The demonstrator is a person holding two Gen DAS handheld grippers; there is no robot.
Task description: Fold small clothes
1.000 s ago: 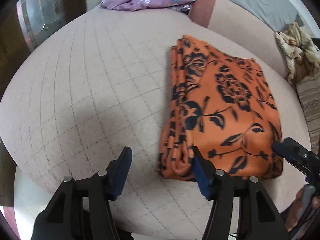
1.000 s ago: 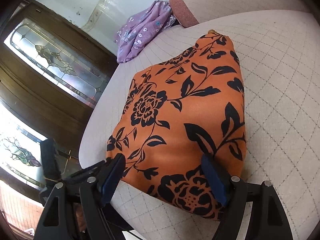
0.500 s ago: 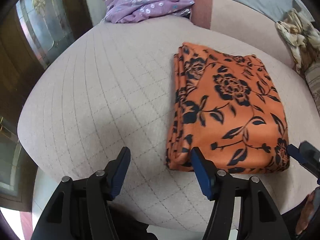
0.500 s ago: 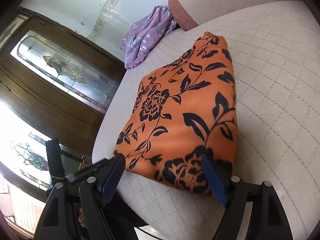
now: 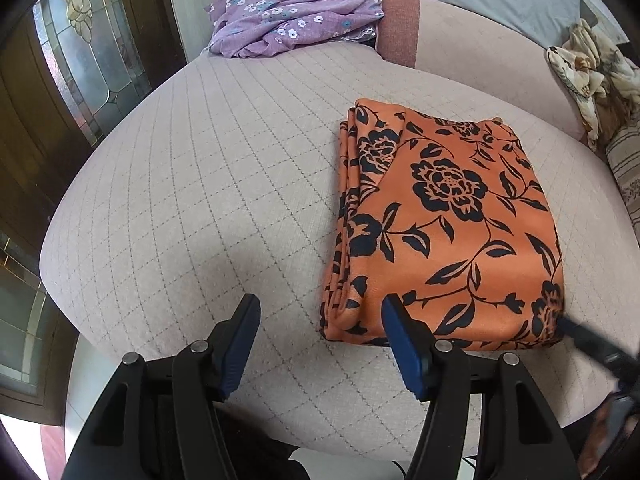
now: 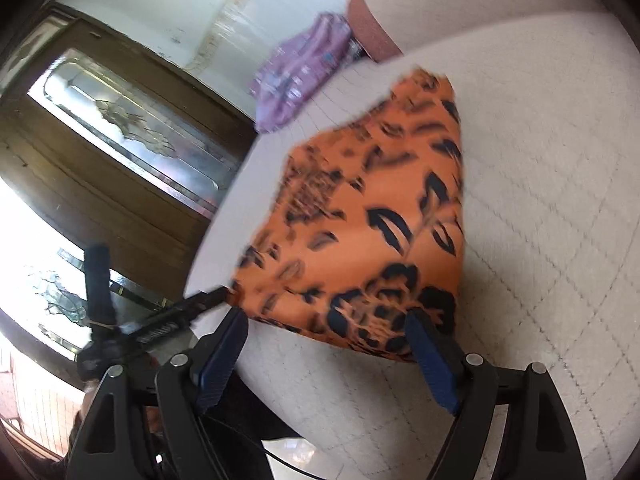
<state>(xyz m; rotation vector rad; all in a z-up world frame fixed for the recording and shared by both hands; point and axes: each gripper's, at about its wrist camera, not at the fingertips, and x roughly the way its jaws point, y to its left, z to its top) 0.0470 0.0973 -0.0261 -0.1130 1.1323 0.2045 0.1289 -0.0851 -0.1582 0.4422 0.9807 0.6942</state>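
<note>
Left gripper (image 5: 320,316): jaws apart, nothing between the blue pads, held above the near edge of the cushion (image 5: 192,200). Its right pad sits in front of the near left corner of the orange cloth (image 5: 448,232), not pressing it. Left pad over bare quilted fabric.

Right gripper (image 6: 324,328): jaws wide and opening, no cloth pinched. The near edge of the orange cloth (image 6: 368,232) shows between the pads but lies on the cushion (image 6: 540,208), apart from both. The right wrist view is motion-blurred. From the left wrist view only one black finger tip of the right gripper (image 5: 588,340) shows, blurred, just beside the cloth's near right corner; contact cannot be told.

Orange cloth: black flower print, folded into a flat rectangle, several layers stacked along its left edge. It lies on the right half of the cushion, near edge close to the cushion's front edge. Top face is smooth.

Cushion: pale pink-grey, diamond quilted, with a backrest (image 5: 472,52) behind it that has a reddish end panel. The left half is bare.

Purple cloth (image 5: 292,16): floral, crumpled, at the far left corner of the cushion by the wall, well apart from the orange one.

Blanket (image 5: 592,76): cream and brown, bunched at the far right against the backrest.

Door (image 5: 80,56): dark wood with patterned glass, at the left, past the cushion's edge.
</note>
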